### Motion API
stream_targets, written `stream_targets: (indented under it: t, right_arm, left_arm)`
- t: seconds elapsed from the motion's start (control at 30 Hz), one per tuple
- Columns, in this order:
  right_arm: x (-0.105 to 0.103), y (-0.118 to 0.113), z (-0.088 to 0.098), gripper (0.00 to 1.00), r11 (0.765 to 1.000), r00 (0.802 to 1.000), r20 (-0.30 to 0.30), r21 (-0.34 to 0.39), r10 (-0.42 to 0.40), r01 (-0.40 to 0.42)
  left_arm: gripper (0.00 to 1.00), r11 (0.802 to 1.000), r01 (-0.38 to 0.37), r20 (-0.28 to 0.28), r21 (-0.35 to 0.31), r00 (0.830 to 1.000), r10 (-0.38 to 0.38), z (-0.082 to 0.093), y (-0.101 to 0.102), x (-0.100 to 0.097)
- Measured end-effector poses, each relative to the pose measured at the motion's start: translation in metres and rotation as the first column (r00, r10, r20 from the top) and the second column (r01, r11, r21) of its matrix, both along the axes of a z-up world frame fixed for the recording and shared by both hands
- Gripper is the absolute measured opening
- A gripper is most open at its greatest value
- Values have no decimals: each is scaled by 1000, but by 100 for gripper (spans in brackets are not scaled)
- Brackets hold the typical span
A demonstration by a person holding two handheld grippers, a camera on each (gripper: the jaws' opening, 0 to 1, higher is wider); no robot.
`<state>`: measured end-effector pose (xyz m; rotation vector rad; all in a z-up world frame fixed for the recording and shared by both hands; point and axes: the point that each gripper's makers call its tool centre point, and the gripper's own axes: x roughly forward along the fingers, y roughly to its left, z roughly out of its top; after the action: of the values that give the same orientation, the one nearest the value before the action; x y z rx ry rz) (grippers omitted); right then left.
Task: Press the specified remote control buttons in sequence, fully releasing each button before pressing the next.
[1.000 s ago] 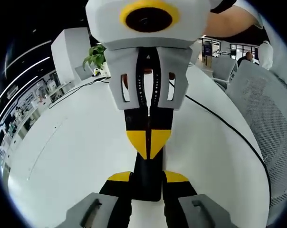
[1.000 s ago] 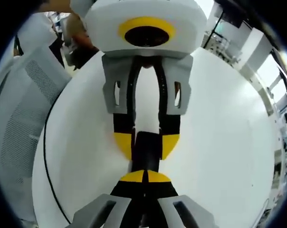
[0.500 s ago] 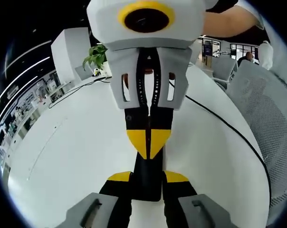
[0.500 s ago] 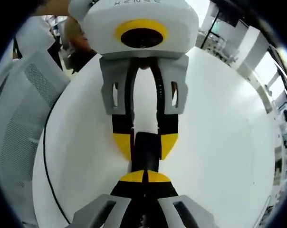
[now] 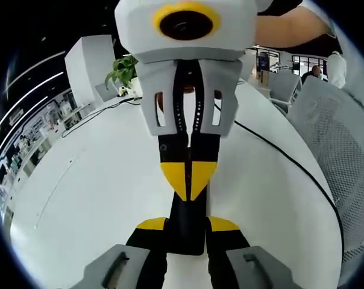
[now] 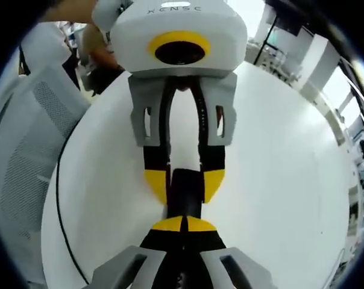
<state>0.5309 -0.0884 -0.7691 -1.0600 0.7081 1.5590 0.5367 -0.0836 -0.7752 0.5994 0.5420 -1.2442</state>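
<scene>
Black remote (image 5: pixel 187 226) lies on the white table (image 5: pixel 91 192), pinched at 6 o'clock by the left gripper (image 5: pixel 187 227). At 12 o'clock the right gripper (image 5: pixel 188 180), tips pressed together, bears on it. A slanted push could skid the remote or catch neighbouring buttons.

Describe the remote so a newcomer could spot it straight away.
Start from the big white round table. Near its middle, two grippers face each other tip to tip; the slim black remote lies between them, clamped by the left gripper. It is the dark bar between yellow fingertips.
</scene>
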Motion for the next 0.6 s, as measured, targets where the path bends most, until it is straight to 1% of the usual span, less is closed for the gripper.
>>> stream_targets:
  t: [0.1, 0.13, 0.2, 0.27, 0.33, 0.5, 0.6]
  right_arm:
    - [3, 1, 8, 0, 1000, 1000, 6, 18, -7, 7]
    - [4, 2, 13, 0, 999, 1000, 14, 38, -11, 11]
    - [4, 3, 18, 0, 999, 1000, 9, 50, -20, 20]
    - [5, 4, 25, 0, 997, 999, 28, 70, -21, 19]
    - [4, 5, 31, 0, 996, 999, 25, 88, -29, 26]
    - [3, 6, 41, 0, 993, 998, 47, 118, -33, 28]
    - [2, 5, 43, 0, 992, 998, 61, 121, -30, 23]
  left_arm:
    - [23, 1000, -3, 0, 1, 1000, 3, 0, 0, 0]
    - [23, 1000, -3, 0, 1, 1000, 3, 0, 0, 0]
    - [23, 1000, -4, 0, 2, 1000, 4, 0, -1, 0]
    - [23, 1000, -3, 0, 3, 1000, 3, 0, -1, 0]
    - [23, 1000, -3, -1, 3, 1000, 3, 0, -1, 0]
    - [23, 1000, -3, -2, 5, 1000, 3, 0, -1, -1]
    - [23, 1000, -2, -3, 6, 1000, 2, 0, -1, -1]
